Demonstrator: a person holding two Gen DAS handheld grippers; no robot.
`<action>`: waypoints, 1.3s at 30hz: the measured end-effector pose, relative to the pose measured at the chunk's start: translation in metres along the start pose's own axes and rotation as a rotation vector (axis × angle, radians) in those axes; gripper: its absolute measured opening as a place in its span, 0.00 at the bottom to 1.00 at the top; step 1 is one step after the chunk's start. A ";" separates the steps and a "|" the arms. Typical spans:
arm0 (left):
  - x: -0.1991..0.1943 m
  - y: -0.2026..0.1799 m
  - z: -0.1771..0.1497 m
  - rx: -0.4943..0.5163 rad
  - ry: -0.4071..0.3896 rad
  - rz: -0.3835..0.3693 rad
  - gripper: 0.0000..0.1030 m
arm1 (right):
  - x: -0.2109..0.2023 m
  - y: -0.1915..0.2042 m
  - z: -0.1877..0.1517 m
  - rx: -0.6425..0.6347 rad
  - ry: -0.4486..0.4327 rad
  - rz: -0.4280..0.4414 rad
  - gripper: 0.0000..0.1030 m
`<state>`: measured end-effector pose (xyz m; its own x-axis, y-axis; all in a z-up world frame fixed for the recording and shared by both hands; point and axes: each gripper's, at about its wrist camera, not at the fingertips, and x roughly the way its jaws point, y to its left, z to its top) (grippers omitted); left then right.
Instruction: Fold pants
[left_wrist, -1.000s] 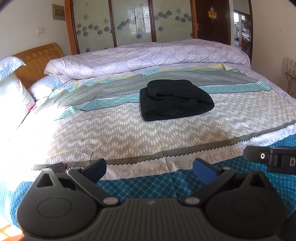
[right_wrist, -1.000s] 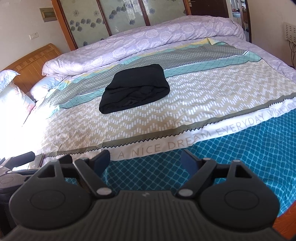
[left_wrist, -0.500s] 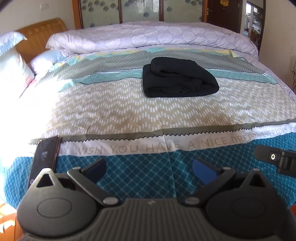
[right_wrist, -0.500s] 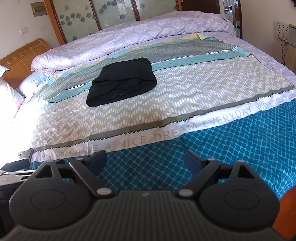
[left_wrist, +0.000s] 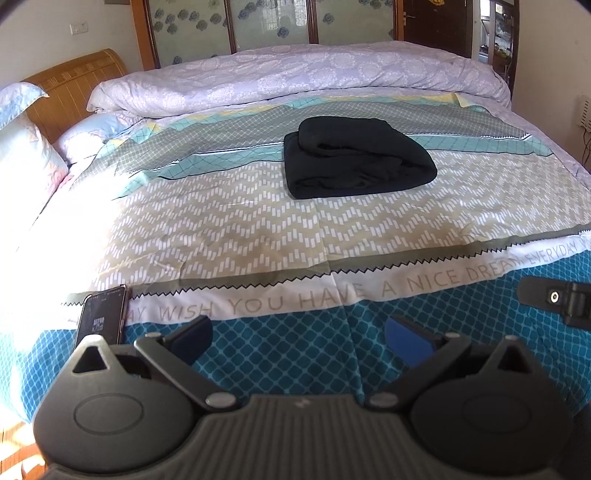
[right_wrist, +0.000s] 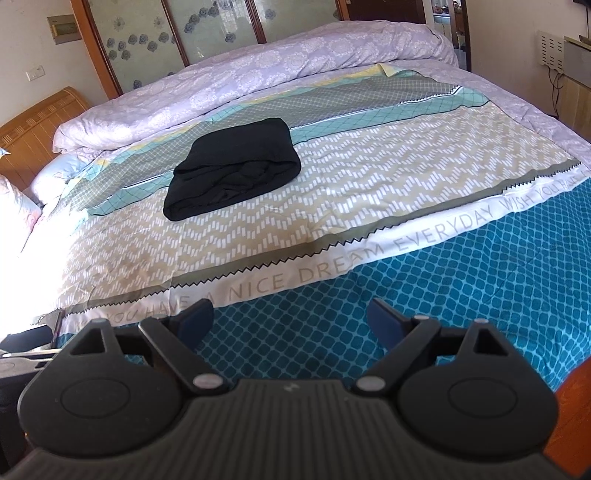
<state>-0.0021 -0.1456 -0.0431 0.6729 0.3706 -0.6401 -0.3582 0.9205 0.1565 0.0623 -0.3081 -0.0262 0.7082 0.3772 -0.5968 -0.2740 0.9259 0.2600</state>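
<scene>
Both tools — left (left_wrist: 298, 338), right (right_wrist: 291, 319) — stay spread, empty; folded pants (left_wrist: 354, 162) apparently unmoved, views tilted slightly up.

The pants (left_wrist: 354, 162) are soft black cloth, not shiny. The bed (left_wrist: 258, 229) has a smooth printed cloth cover. The quilt (left_wrist: 295, 77) is puffy cloth. The headboard (left_wrist: 74, 88) is shiny wood. The phone (left_wrist: 101, 319) has a glossy screen. Each claw (left_wrist: 299, 334) (right_wrist: 291, 319) is dull black plastic with blue pads.

We see a wide bed (left_wrist: 258, 229) with a wooden headboard (left_wrist: 74, 85), frosted flowered panels (right_wrist: 207, 33) behind, strong sunlight at left.
</scene>
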 end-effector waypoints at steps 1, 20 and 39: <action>0.000 0.000 0.000 0.002 0.001 0.002 1.00 | 0.000 -0.001 0.001 0.000 0.001 0.003 0.89; -0.005 -0.024 0.003 0.062 0.011 -0.004 1.00 | -0.007 -0.019 0.006 0.006 -0.023 0.052 0.89; -0.004 -0.037 0.003 0.099 0.030 0.003 1.00 | -0.005 -0.038 0.005 0.026 -0.016 0.096 0.89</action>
<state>0.0110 -0.1807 -0.0441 0.6514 0.3712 -0.6617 -0.2935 0.9275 0.2313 0.0725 -0.3451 -0.0289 0.6901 0.4638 -0.5557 -0.3246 0.8845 0.3351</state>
